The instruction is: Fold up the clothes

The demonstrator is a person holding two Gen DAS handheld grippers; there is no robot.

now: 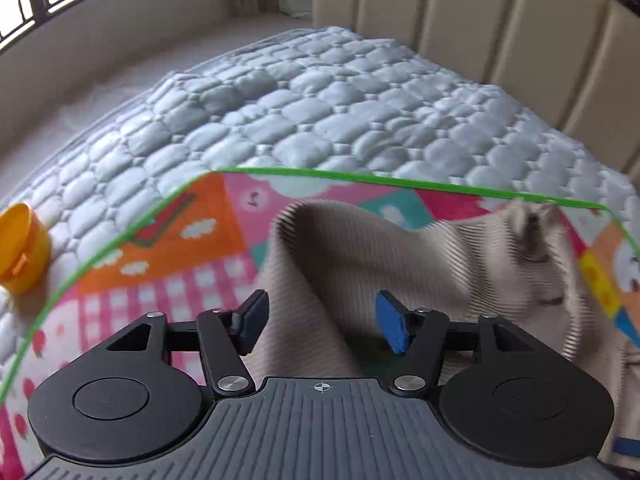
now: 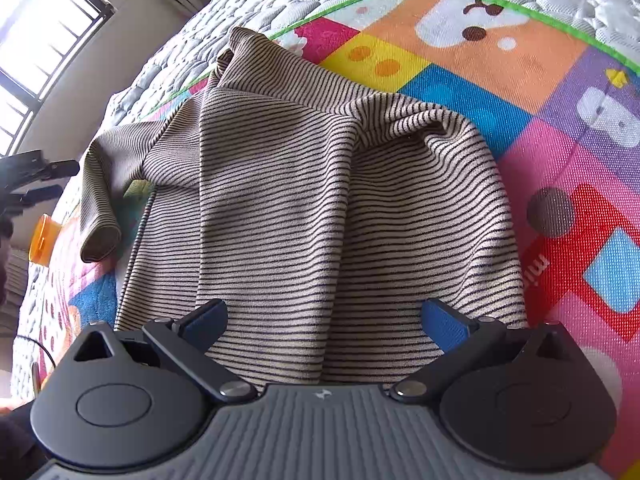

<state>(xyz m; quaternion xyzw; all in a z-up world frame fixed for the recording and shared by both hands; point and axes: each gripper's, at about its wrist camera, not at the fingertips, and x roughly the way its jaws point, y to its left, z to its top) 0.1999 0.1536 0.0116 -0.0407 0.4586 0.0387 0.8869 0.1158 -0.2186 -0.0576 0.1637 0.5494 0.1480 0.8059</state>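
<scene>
Left wrist view, left edge: orange tub [image 1: 18, 248] on the grey quilted bed cover [image 1: 320, 112], partly cut off by the frame; its opening faces away from the camera, contents not visible. Beside it starts the patchwork play mat [image 1: 192, 256] with a green border, spread on the quilt.

Centre: left gripper [image 1: 318, 322], jaws standing apart, nothing pressed between the pads. The beige striped shirt [image 1: 360, 264] lies on the mat just beyond and below the jaws, with a raised fold in front of them. The whole view is motion-blurred; the stripes smear, and the far right part of the garment is hard to make out. Padded beige headboard [image 1: 500, 32] behind the bed.

Right wrist view, left edge: dark parts of the other gripper are cut off by the frame, its state unreadable from here. The orange tub [image 2: 42, 240] shows again, half hidden. One sleeve [image 2: 100, 208] lies out to the left of the body of the shirt [image 2: 320, 208], which is bunched in loose folds across the mat [image 2: 560, 160].

Right gripper [image 2: 324, 326]: jaws wide, hovering over the lower hem area, pads clear of the cloth on both sides. The lowest edge of the shirt is hidden under the gripper body.
</scene>
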